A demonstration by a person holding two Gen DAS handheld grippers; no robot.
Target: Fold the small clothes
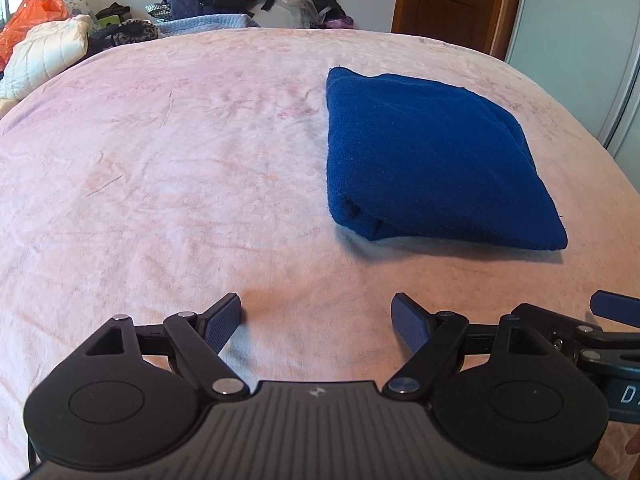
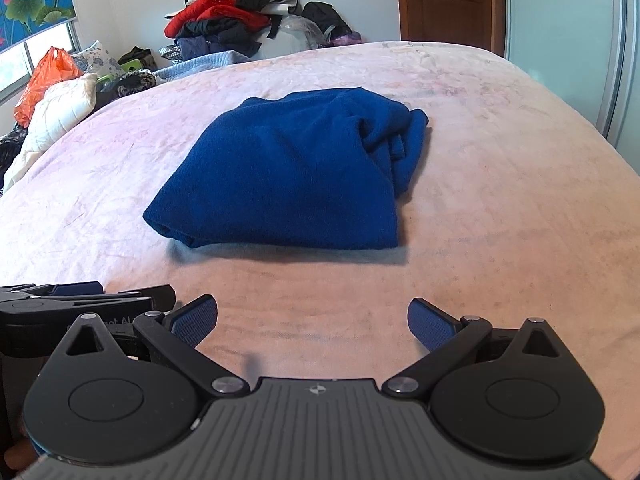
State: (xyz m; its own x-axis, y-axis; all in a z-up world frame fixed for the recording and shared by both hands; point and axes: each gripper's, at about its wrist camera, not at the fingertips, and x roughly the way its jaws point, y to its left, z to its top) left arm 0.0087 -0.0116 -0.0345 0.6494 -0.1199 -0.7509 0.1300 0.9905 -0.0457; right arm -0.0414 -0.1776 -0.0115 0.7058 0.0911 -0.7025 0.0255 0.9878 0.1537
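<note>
Blue cloth (image 2: 288, 168) sits folded on the pink bed (image 1: 160, 160) — soft and floppy (grab a thick edge). Left gripper (image 1: 318, 322) and right gripper (image 2: 312, 322) wait nearby, jaws wide apart, holding nothing.

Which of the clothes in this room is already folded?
The blue garment, lying alone on the bed ahead of both open tongs. The rest sit in a jumbled heap beyond the bed's far edge, unfolded.
</note>
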